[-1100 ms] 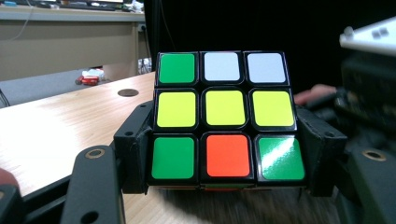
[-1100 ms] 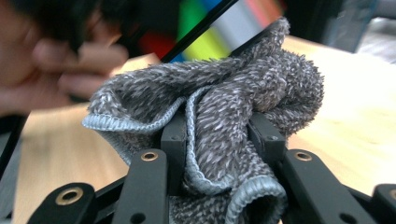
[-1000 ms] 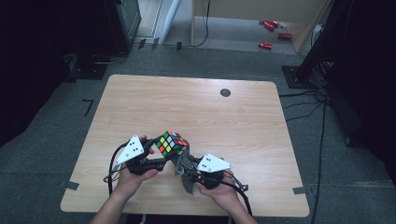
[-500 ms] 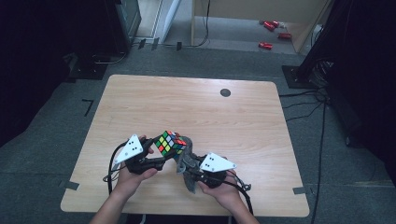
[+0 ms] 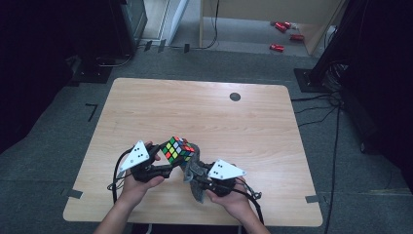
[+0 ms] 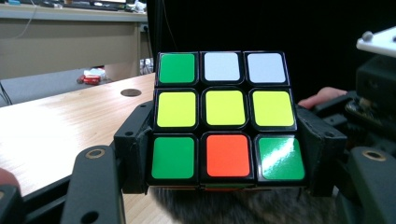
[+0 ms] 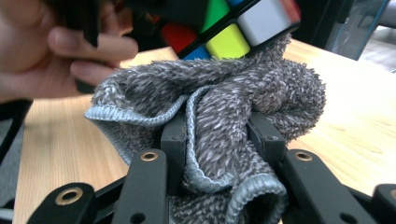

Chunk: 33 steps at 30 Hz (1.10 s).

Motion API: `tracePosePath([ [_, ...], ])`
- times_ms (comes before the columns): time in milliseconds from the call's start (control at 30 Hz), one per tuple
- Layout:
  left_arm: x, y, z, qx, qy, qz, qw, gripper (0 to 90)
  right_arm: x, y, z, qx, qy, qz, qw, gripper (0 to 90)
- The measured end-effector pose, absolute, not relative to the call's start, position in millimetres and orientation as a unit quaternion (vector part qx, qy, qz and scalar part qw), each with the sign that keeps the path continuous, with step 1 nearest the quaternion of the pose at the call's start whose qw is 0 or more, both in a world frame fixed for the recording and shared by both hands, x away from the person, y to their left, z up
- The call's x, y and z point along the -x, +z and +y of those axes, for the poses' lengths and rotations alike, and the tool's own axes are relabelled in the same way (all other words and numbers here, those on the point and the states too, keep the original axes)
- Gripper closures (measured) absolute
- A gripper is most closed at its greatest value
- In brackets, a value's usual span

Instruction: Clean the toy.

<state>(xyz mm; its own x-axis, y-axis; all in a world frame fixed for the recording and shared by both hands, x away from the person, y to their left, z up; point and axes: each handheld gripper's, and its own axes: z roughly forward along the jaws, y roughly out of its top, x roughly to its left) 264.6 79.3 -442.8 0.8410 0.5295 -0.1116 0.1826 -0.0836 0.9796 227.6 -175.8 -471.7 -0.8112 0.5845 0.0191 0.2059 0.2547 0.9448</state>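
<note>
Low centre of the high view, my left gripper pinched the cube above the desk while my right gripper, clamping the cloth, pressed it underneath—wiping underway, I judged, upper faces remaining.

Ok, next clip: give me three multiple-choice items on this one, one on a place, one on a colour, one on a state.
1. Where is the puzzle cube?
A. Between the jaws of the left gripper
B. Flat on the table by the dark round spot
C. On the floor

2. In the left gripper view, what colour is the middle row of the cube's facing side?
A. Blue
B. Yellow
C. White

3. What state is the right gripper in?
A. Open and bare
B. Shut on the cube
C. Shut on the grey cloth

Answers: 1 A, the jaws clamp the cube's two sides; 2 B, all three middle squares are yellow; 3 C, the bunched cloth is pinched between its jaws, pressed against the cube.
</note>
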Motion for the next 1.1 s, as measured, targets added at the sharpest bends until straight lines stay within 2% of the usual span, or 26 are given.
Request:
tracePosePath([
  [267,-264.9,-443.7,77.8,-0.721,0.131,0.245,0.635,34.7,-233.6,-459.1,-196.1,-0.289,0.584,0.734,0.189,65.3],
  [567,-264.1,-441.9,79.9,-0.716,0.127,0.245,0.641,34.7,-222.9,-473.6,-171.6,-0.28,0.567,0.754,0.181,65.1],
  [833,-264.3,-443.0,78.2,-0.72,0.127,0.244,0.637,34.7,-229.6,-459.3,-194.2,-0.3,0.591,0.721,0.202,65.3],
  [1033,-264.4,-442.1,79.8,-0.718,0.127,0.247,0.638,34.7,-223.6,-475.2,-171.3,-0.273,0.564,0.76,0.174,65.0],
  [1100,-264.2,-441.7,80.6,-0.715,0.128,0.248,0.642,34.8,-222.0,-474.1,-168.0,-0.264,0.555,0.767,0.183,64.9],
])
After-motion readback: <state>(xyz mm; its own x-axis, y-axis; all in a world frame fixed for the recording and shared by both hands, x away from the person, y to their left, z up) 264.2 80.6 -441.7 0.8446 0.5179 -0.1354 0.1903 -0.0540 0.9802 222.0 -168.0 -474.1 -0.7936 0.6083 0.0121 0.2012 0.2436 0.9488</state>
